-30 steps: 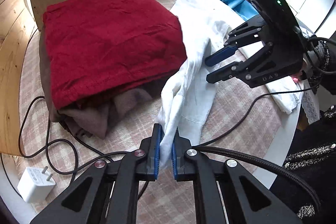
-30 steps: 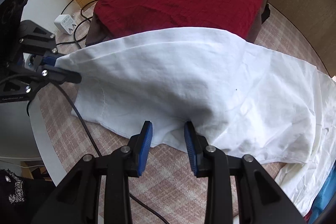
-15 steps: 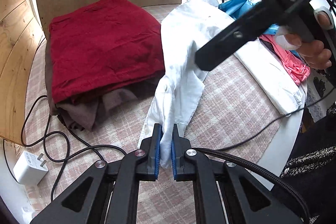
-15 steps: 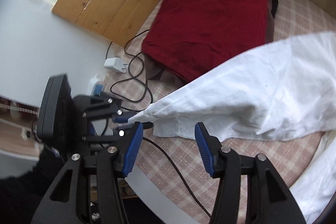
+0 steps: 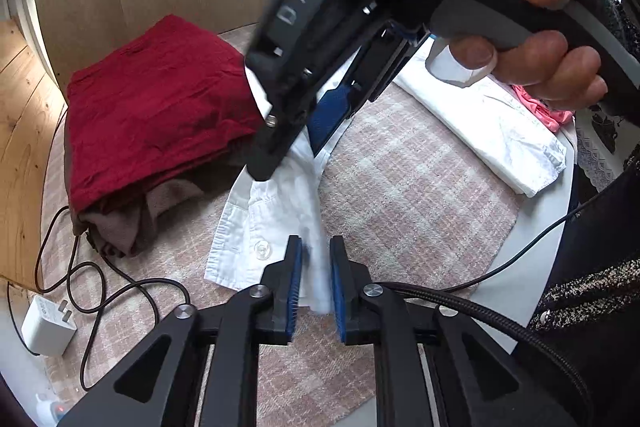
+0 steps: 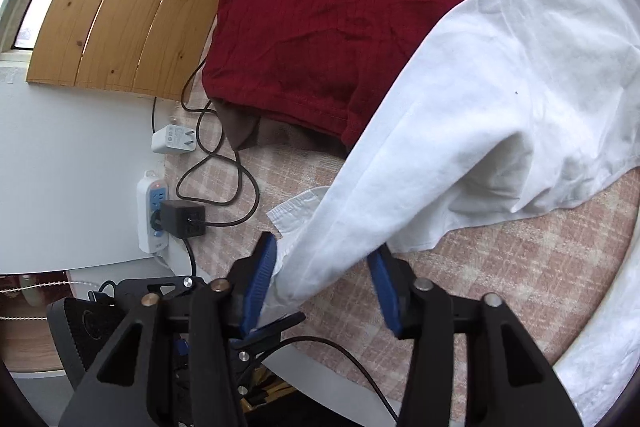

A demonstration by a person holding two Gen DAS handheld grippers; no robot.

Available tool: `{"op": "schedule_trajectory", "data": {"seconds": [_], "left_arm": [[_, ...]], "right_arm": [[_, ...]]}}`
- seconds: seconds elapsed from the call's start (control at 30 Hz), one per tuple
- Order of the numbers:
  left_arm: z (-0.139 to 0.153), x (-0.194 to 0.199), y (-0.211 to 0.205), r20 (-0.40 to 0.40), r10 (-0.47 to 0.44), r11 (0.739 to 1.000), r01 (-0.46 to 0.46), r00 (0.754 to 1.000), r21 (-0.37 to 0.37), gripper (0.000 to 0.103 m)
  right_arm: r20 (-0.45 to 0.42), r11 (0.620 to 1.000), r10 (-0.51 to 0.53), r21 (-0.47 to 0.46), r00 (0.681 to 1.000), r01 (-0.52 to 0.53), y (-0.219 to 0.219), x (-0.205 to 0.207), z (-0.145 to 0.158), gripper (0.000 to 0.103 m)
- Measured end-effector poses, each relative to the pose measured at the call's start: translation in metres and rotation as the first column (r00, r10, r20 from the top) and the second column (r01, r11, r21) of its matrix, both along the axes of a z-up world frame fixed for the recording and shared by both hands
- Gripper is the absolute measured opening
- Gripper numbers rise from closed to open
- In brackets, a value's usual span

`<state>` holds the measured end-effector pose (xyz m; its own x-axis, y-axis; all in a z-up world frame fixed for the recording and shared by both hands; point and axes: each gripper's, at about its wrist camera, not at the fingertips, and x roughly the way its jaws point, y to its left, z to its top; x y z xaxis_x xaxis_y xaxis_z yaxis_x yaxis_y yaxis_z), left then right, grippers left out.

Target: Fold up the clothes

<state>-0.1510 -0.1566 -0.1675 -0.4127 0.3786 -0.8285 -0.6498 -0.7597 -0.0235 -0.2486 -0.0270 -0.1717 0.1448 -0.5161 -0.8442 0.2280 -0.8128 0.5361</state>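
A white shirt (image 5: 276, 211) lies across the pink checked tablecloth (image 5: 408, 195); it also shows in the right wrist view (image 6: 500, 107). My left gripper (image 5: 314, 287) is open, with the shirt's cuffed sleeve end between its blue pads (image 5: 294, 287). My right gripper (image 6: 324, 287) is open, its pads on either side of the same lifted sleeve end, right above the left gripper. In the left wrist view the right gripper's body (image 5: 320, 27) fills the upper middle.
A folded red garment (image 5: 156, 107) sits on a brown one (image 5: 124, 223) at the left. A white charger (image 5: 48, 323) and black cable (image 5: 120, 291) lie near the table's edge. A power strip (image 6: 154, 211) is beside it. A pink cloth (image 5: 540, 107) lies at the right.
My left gripper has opened and let go of the sleeve end. My right gripper has swung over the left one and now straddles that sleeve end with wide jaws.
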Motion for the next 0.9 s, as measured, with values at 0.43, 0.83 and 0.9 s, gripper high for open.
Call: {"op": "schedule_trajectory", "data": {"seconds": [0.43,0.83,0.9], "left_arm": [[-0.014,-0.021,0.009,-0.013,-0.006,1.0,0.005,1.0,-0.019,0.003],[0.08,-0.099,-0.053,0.095,0.132,0.969,-0.148,0.987,0.197,0.003],[0.096,-0.109,-0.054,0.101,0.13,0.965,-0.149,0.986,0.217,0.003]], "right_arm": [[-0.001,0.996,-0.003,-0.086,1.0,0.003,0.009,0.0,0.0,0.015],[-0.31,0.961,-0.231,0.077,0.922,0.267,0.196,0.003,0.04,0.026],[-0.256,0.942,-0.281,0.109,0.925,0.316,0.228,0.0,0.016,0.026]]}}
